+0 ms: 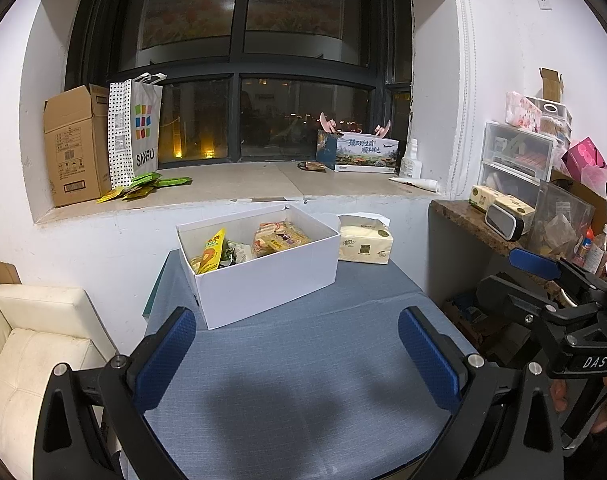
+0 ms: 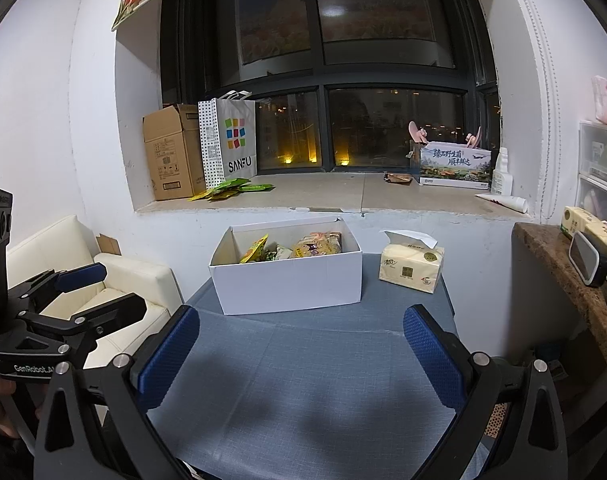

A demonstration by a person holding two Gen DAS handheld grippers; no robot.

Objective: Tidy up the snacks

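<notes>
A white open box [image 1: 263,280] stands at the far end of the blue-grey table [image 1: 303,380]; it also shows in the right wrist view [image 2: 291,280]. Inside lie several snack packets, among them a yellow pouch [image 1: 212,251] and orange-yellow packs [image 1: 279,236]. Green and yellow packets [image 1: 147,186] lie on the windowsill, and a dark packet [image 1: 312,166] lies further right. My left gripper [image 1: 297,354] is open and empty above the near table. My right gripper [image 2: 301,356] is open and empty, beside the left one, which shows in the right wrist view [image 2: 79,292].
A tissue pack [image 1: 365,242] sits right of the box. On the sill stand a cardboard carton [image 1: 73,144], a SANFU bag [image 1: 137,132] and a printed box [image 1: 363,154]. A cream sofa [image 1: 35,344] is left; a cluttered brown counter [image 1: 483,228] is right.
</notes>
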